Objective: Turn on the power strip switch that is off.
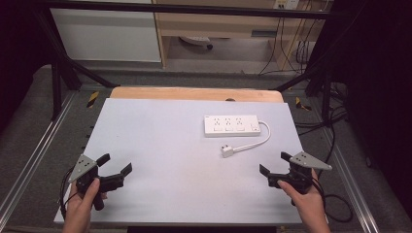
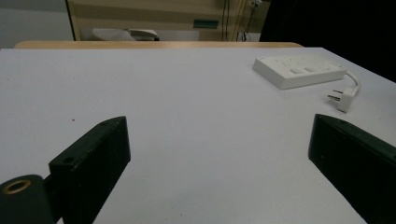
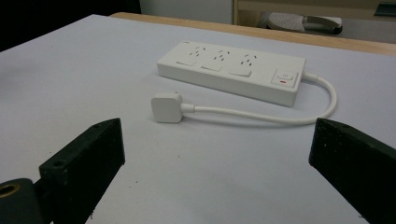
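Resting flat toward the far right of a pale grey table top [image 1: 160, 160]: a white power strip [image 1: 231, 125] with three socket groups and a rocker switch at its right end. Looping from that end, a white cord [image 1: 262, 138], curving back toward the near side and ending in a white plug [image 1: 227, 151] lying on the table just in front of the strip, apart from it.

Held low at the near left corner in a person's left hand [image 1: 82, 204]: left gripper [image 1: 116, 164], jaws spread wide, gripping nothing, bare table between them.

Held at the near right edge in the right hand [image 1: 307, 204]: right gripper [image 1: 273, 163], jaws likewise spread wide and empty, pointed toward the plug and strip, well short of both.

Beyond the table's far edge: a strip of light wood [image 1: 194, 93], grey floor, dark metal frame posts, and tangled black cables [image 1: 335, 126] at right.
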A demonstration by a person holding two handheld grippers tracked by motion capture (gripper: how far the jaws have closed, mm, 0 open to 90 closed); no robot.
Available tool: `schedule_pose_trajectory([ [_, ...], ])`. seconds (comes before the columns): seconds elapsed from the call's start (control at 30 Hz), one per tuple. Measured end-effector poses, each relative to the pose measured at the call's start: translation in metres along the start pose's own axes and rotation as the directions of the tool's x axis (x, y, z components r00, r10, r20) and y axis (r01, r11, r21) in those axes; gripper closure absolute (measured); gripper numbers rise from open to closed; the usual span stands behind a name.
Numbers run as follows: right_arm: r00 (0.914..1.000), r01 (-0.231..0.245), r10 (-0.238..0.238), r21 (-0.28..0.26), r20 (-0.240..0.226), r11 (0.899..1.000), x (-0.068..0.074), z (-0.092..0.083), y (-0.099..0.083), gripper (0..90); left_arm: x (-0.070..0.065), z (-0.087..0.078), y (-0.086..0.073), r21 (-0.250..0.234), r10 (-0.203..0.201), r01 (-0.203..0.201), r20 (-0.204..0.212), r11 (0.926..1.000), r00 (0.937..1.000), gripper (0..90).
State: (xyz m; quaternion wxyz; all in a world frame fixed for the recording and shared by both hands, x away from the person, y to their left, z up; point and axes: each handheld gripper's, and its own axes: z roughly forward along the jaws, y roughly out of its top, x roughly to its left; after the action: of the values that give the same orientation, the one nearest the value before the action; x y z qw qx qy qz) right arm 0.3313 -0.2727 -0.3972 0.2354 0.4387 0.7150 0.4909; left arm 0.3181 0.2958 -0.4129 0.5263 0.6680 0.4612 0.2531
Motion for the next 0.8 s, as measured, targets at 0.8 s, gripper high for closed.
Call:
schedule_pose_trajectory([
  [0.8,0.9946,0.101,-0.100,0.063,-0.027,0.993,0.015,0.015,0.063,7.3,-0.009,0.004,-0.001,0.040,0.033,-0.034,0.030,0.9986,0.9990,4.9],
])
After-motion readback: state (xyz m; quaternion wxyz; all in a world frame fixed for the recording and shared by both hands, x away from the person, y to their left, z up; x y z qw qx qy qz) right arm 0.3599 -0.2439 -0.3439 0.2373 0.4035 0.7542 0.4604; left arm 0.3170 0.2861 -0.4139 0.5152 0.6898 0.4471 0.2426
